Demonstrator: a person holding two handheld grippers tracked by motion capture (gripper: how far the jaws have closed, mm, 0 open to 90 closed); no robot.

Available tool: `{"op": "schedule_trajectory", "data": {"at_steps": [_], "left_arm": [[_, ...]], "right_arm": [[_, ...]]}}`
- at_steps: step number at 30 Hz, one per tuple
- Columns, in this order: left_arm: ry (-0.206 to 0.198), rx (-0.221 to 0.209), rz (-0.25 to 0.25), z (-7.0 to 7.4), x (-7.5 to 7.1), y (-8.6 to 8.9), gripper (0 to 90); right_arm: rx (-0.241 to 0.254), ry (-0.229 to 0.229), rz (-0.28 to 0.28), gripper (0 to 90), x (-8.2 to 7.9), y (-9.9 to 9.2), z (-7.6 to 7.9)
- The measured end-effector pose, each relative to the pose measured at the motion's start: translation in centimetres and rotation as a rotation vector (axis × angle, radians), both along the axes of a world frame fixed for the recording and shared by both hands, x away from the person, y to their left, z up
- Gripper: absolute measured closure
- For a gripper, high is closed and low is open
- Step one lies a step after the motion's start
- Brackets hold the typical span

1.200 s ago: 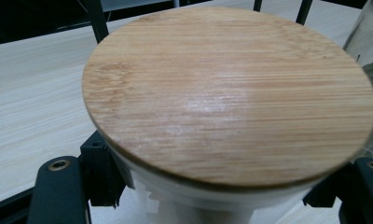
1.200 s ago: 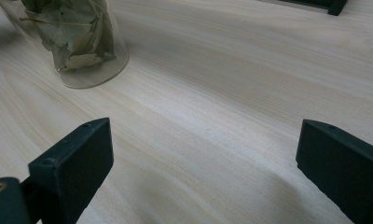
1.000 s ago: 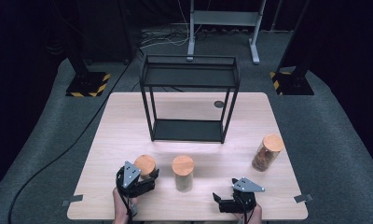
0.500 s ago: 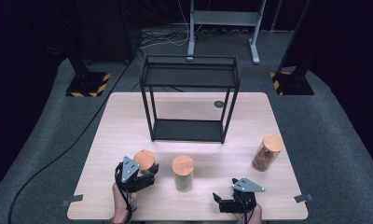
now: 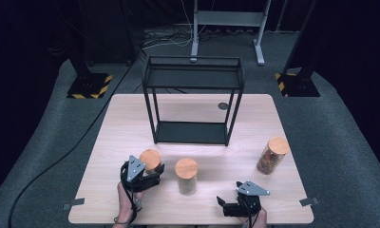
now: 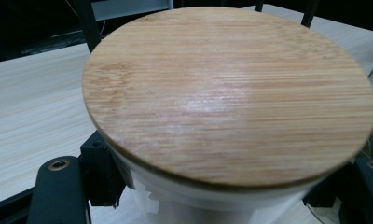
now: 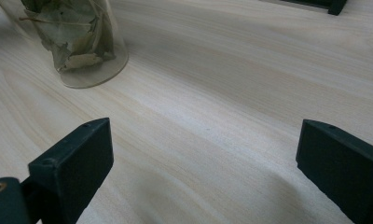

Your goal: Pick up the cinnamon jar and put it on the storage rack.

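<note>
Left gripper (image 5: 152, 173) is clamped on the white jar (image 6: 212, 205) near the desk's (image 5: 131, 118) front-left corner, hand low at the front edge. Right gripper (image 5: 224, 205) rests by the front edge, jaws wide and empty. Its view catches leaves in the middle jar (image 7: 72, 42).
</note>
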State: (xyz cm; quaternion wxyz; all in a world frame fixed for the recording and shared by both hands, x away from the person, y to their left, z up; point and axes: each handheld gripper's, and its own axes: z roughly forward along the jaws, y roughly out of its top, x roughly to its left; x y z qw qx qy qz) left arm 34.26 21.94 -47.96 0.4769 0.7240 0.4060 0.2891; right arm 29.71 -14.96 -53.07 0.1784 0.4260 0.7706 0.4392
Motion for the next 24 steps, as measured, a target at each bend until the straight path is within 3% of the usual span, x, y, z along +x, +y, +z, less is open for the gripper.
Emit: {"op": "schedule_trajectory", "data": {"at_steps": [24], "left_arm": [[0.001, 0.007, 0.000, 0.5, 1.5, -0.3, 25.0]], "right_arm": [[-0.002, -0.001, -0.001, 3.1, 0.0, 0.0, 0.0]]}}
